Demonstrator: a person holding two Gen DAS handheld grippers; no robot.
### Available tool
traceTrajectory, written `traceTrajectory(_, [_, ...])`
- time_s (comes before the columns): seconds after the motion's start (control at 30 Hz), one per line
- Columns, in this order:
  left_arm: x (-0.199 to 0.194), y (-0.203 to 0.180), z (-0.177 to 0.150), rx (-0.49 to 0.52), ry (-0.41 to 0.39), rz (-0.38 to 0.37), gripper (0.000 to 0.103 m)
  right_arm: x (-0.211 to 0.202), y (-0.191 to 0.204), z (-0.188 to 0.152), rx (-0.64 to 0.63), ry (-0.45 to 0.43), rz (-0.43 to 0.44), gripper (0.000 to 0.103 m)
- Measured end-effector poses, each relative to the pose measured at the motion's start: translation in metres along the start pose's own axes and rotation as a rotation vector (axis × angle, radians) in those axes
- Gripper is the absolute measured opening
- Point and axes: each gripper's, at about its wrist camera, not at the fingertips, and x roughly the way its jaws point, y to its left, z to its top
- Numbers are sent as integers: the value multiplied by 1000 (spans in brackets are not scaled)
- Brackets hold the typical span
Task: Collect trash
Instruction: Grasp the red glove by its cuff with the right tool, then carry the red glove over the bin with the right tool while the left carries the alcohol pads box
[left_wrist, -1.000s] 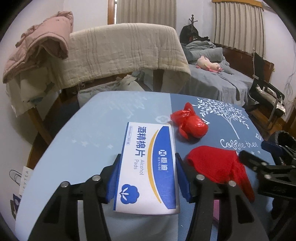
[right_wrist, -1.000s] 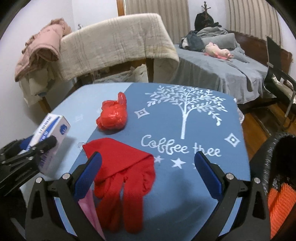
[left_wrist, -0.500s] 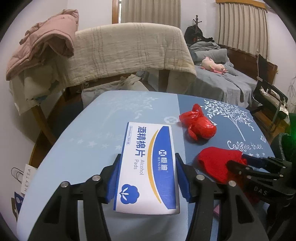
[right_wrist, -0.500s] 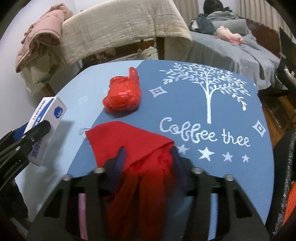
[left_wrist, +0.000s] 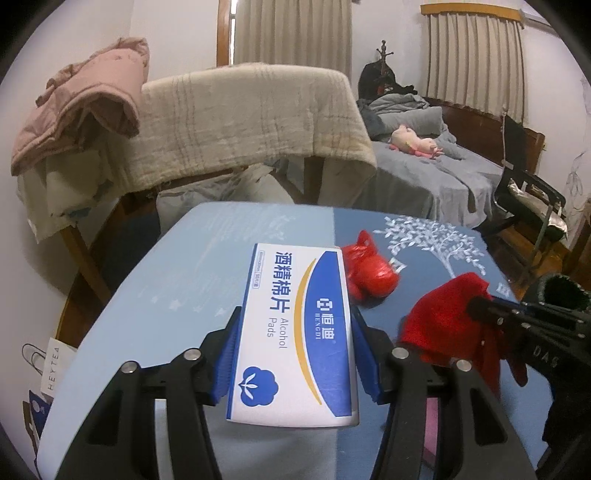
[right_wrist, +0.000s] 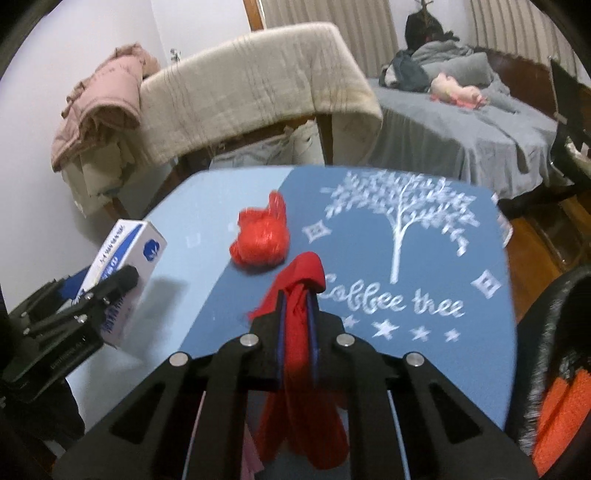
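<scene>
Since a second ago your right gripper (right_wrist: 295, 314) closed on the red glove (right_wrist: 301, 354) and raised it off the table (right_wrist: 369, 258). Your left gripper (left_wrist: 293, 354) stays clamped on the alcohol pads box (left_wrist: 295, 325), held above the table; red bag (right_wrist: 260, 240) lies untouched.

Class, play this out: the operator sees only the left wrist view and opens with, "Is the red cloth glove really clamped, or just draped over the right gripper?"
Observer: Clamped. The right gripper is shut on the red cloth glove.
Operator: Does it hang free?
Observer: Yes, its fingers dangle below the jaws, off the blue printed tablecloth.
Operator: Anything beside it?
Observer: An orange mesh object sits in a black bin at right.
</scene>
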Motion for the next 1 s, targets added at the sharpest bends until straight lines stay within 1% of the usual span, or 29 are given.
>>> traceTrajectory(0.23, [-22,-27,15,17,-42,-32,54,-41,-11,12,-3,-84,-22,10])
traceTrajectory(0.5, [-45,-63,32,43,-90,-79,54,-88,-27,17,9,-164,-46,10])
traceTrajectory(0.77, [-65,-101,39,67,-123,-133,54,-127,-50,13,37,-222,-82,10])
traceTrajectory(1.0, [-81,-133,42,94,-148,-183,54,-167,-79,3,69,-273,-139,10])
